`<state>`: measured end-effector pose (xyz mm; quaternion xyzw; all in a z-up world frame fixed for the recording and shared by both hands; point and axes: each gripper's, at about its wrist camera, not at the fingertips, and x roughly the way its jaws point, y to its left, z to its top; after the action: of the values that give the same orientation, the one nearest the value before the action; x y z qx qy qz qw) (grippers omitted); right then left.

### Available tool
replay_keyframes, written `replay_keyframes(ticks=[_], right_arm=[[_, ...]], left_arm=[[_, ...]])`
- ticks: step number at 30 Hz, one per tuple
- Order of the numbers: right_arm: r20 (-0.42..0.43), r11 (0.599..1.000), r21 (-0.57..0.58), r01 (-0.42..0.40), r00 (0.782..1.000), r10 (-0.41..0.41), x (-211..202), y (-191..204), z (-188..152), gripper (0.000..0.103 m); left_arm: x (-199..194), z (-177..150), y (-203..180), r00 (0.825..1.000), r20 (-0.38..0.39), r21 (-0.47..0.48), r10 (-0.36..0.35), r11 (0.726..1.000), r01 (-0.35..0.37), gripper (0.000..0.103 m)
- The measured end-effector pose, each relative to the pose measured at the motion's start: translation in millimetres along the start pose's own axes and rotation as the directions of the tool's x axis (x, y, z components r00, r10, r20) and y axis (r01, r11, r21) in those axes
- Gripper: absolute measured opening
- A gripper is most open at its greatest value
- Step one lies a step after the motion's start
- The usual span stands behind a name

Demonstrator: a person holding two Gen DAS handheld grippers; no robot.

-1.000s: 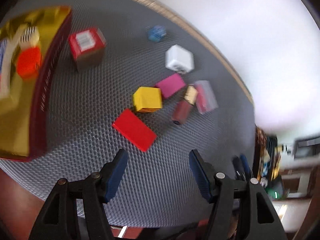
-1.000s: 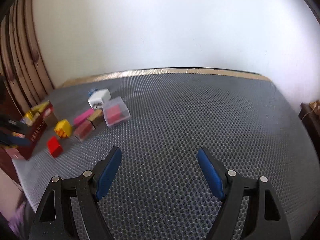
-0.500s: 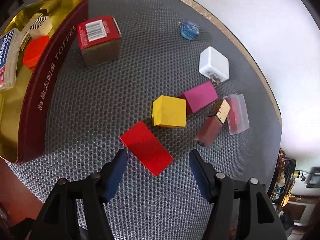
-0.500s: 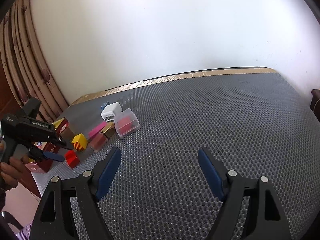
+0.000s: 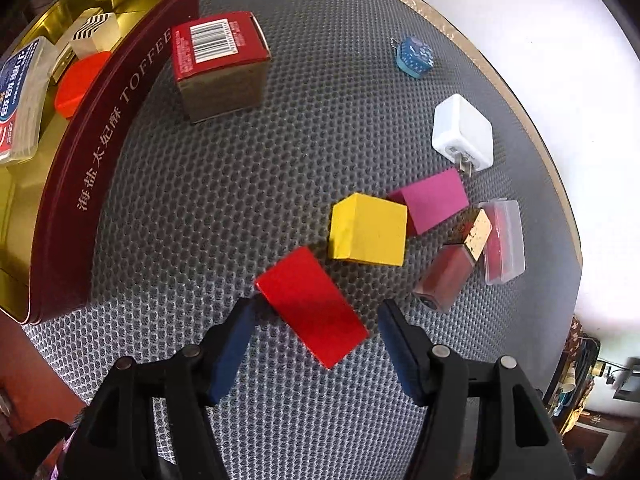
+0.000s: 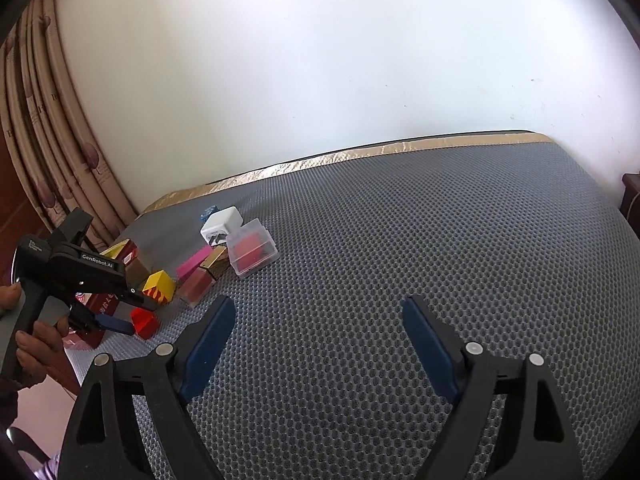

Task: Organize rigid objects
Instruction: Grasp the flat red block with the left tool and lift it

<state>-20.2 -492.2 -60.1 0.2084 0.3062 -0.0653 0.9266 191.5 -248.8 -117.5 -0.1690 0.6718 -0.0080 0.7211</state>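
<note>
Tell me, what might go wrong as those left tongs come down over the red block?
The left tongs stand open over the red block, which lies slanted across the gap; closing on its corners could twist it or pop it loose. The yellow cube sits right beside the block, so the far finger may nudge it into the pink block. Carrying the block to the toffee tin, a low swing could clip the tin's wall.
</note>
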Motion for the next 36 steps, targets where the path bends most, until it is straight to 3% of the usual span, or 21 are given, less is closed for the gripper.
replay_keyframes(ticks=[4,8,13,20,22,26,36], right_arm=[[-0.003,1.000,0.004,0.003,1.000,-0.003,0.2,0.5,0.0,0.087],[-0.005,1.000,0.008,0.007,1.000,-0.007,0.6,-0.6,-0.3,0.088],[-0.005,1.000,0.015,0.013,1.000,-0.013,-0.1,-0.8,-0.9,0.091],[-0.014,0.999,0.023,0.022,1.000,-0.021,1.7,-1.7,-0.2,0.091],[-0.015,0.999,0.024,0.028,1.000,-0.027,2.0,-1.5,-0.1,0.091],[-0.020,0.999,0.028,0.039,0.999,-0.038,3.5,-1.8,0.0,0.091],[-0.029,0.997,0.039,0.071,0.997,-0.070,7.6,-4.2,1.4,0.091]], left_arm=[[1.8,-2.0,-9.5,1.000,-0.006,0.035,0.029,0.999,-0.029,0.065],[-1.0,-1.6,-3.4,0.999,0.011,0.004,0.034,0.999,-0.034,0.038],[-1.9,2.8,2.9,1.000,-0.009,0.023,-0.001,1.000,0.001,0.035],[-12.5,-25.2,-12.8,1.000,0.024,0.205,0.008,0.979,-0.013,0.035],[-20.4,-36.3,-17.2,0.998,0.060,0.258,0.019,0.966,-0.034,0.017],[-38.1,-54.8,-19.7,0.994,0.107,0.340,0.015,0.939,-0.050,0.015],[-62.5,-58.7,0.0,0.995,0.092,0.371,-0.043,0.929,0.006,0.015]])
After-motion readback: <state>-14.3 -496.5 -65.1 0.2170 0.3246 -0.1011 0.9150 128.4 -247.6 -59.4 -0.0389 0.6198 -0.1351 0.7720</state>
